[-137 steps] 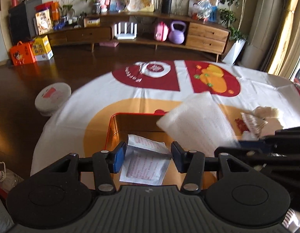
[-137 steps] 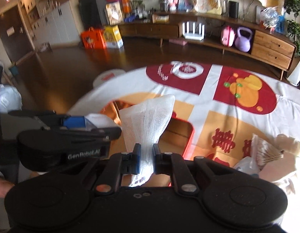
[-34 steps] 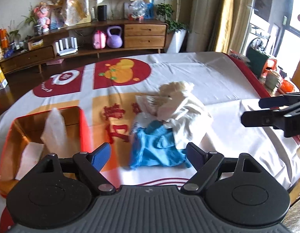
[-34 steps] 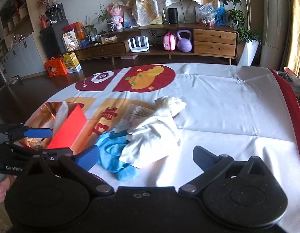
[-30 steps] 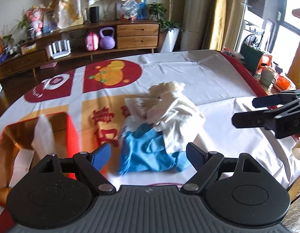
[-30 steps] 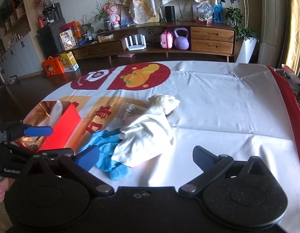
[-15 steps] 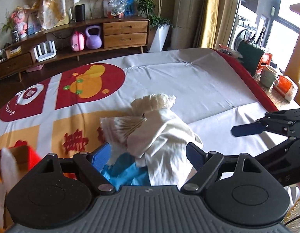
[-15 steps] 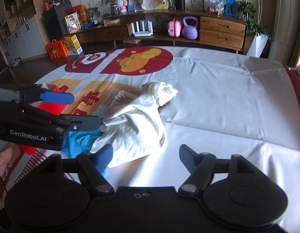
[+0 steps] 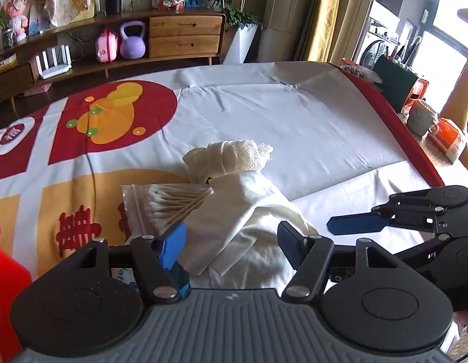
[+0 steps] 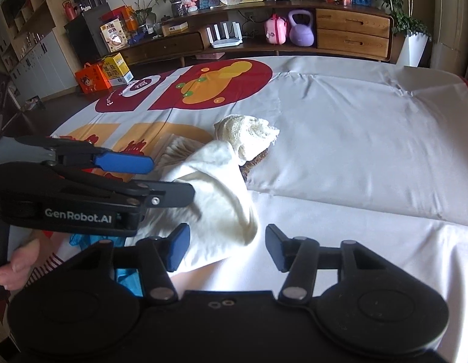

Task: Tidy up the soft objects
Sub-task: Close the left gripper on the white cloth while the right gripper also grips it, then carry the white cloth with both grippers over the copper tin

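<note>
Cloth lies heaped on the worktop, overlapping swabs and gauze. Both tongs, left and right, are narrowing but ungripped around it; pinching may drag the swabs along.

Bright window daylight from the right, soft shadows, sharp focus, bowed fisheye edges
</note>
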Tool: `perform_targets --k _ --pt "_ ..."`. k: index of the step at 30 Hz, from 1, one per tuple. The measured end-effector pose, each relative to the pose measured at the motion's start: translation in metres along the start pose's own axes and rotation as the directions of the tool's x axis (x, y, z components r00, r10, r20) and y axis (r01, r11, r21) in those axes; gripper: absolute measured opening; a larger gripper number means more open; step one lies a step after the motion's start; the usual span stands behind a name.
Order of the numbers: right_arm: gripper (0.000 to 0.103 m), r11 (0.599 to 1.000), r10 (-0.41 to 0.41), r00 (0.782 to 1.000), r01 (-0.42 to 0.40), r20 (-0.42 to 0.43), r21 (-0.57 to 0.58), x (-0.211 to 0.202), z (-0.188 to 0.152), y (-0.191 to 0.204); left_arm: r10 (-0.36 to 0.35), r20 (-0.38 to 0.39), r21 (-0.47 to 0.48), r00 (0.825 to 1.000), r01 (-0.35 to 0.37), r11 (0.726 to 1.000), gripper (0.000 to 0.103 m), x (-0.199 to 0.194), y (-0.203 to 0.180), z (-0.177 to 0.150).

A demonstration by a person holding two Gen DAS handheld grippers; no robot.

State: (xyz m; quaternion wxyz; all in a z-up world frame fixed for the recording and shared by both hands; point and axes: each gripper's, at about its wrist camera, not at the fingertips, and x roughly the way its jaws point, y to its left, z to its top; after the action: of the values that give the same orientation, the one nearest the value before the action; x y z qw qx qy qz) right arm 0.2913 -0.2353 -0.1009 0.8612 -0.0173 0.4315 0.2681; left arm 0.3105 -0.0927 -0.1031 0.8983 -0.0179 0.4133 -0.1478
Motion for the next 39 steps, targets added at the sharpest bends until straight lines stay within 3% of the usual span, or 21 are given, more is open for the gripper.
perform_targets --k 3,8,10,13,18,39 --pt "0.041 1.0 0.016 1.0 -0.016 -0.007 0.015 0.004 0.001 0.0 -0.02 -0.022 -0.03 1.0 0.019 0.999 0.048 0.007 0.004 0.001" --pt "0.023 0.999 0.036 0.999 -0.036 -0.001 0.023 0.006 0.0 0.002 -0.033 -0.03 -0.036 0.999 0.032 0.999 0.035 0.01 0.005 0.0" --pt "0.009 0.999 0.037 0.999 -0.037 0.0 0.021 0.006 0.0 0.003 -0.036 -0.025 -0.04 0.999 0.035 0.999 0.033 0.009 0.005 -0.001" --pt "0.003 0.999 0.028 1.0 -0.029 0.014 0.026 0.004 0.0 0.006 -0.039 -0.02 -0.048 0.999 0.038 0.998 0.018 0.007 0.005 -0.002" --pt "0.002 1.0 -0.006 0.998 0.007 0.059 -0.017 -0.009 -0.001 0.02 -0.024 0.008 -0.023 1.0 0.024 0.999 0.005 -0.007 0.002 -0.004" --pt "0.001 0.992 0.031 0.972 -0.002 0.231 -0.124 -0.093 0.035 0.089 -0.021 0.146 -0.076 0.989 0.032 0.997 0.004 -0.112 0.01 0.009"
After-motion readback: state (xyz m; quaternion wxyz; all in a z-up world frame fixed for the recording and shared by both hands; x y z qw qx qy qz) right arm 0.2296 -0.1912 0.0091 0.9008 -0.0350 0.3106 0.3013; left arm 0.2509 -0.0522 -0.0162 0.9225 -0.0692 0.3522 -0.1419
